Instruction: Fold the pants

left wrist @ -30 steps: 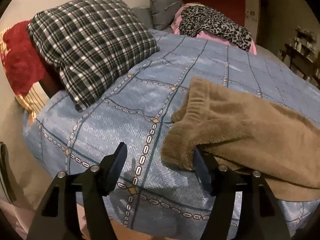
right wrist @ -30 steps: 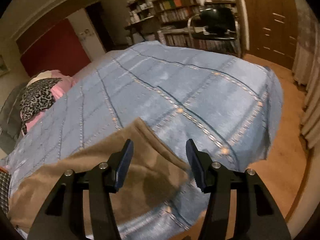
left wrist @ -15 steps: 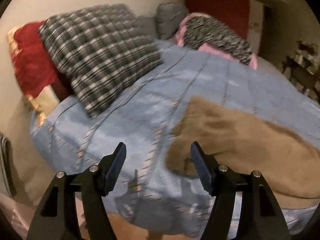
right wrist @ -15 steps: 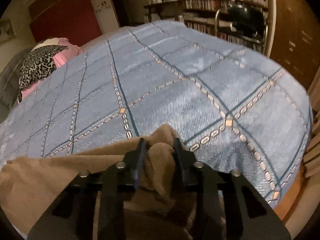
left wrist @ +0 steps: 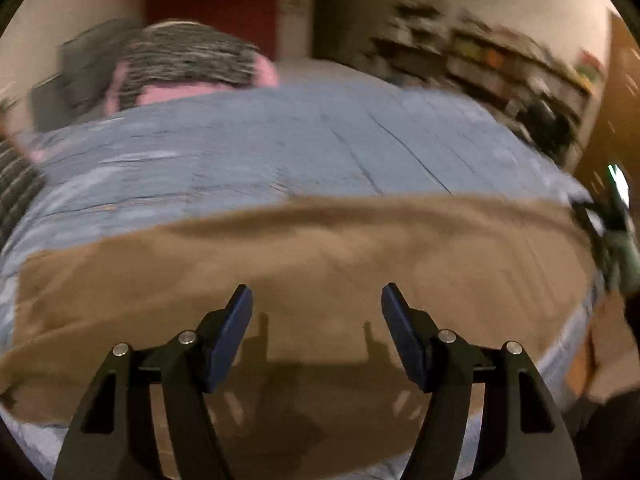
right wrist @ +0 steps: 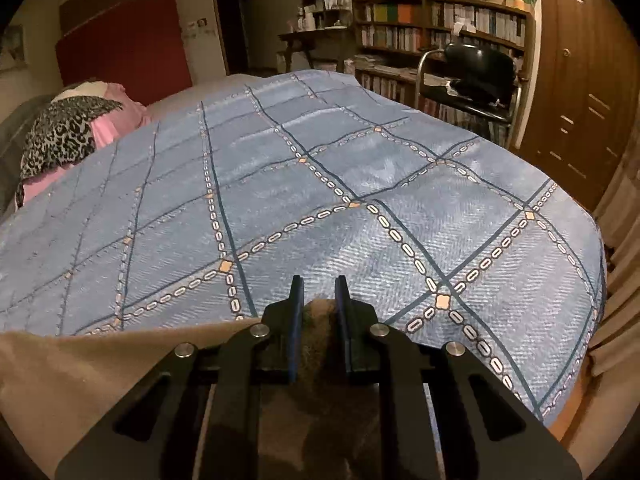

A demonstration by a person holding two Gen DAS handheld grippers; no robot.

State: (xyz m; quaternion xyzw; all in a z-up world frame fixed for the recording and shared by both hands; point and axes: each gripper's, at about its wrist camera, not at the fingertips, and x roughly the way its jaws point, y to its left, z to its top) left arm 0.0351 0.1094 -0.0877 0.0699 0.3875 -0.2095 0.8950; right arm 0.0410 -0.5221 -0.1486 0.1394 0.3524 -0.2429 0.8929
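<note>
1. Right tool [right wrist: 319, 296]: its jaws have just been closing and now pinch a bunched fold of the brown fleece pants [right wrist: 80, 372] at their far edge; pile fabric shows between the pads.
2. Left tool [left wrist: 316, 304]: jaws spread wide, nothing between them; it hangs above the middle of the pants [left wrist: 320, 264]. This view is blurred, so fine detail is not legible.
3. Pants: spread lengthwise along the near edge of the bed, lying on the blue patterned bedspread [right wrist: 360, 184]. In the left view the right tool [left wrist: 616, 216] appears at their far right end.
4. Handling, as a judgement: the fabric looks thick, soft and light, with no stiffness. It will likely sag and bunch under a pinch, and the fleece should grip the pads rather than slip.
5. Where to take hold, as a judgement: the hem or waistband ends, gathering both layers, with the second tool at a matching point on the opposite edge so the fold stays square.
6. Surroundings: leopard-print cloth over a pink pillow [right wrist: 60, 136] at the head of the bed; bookshelf [right wrist: 440, 36] and black chair [right wrist: 476, 76] beyond.
</note>
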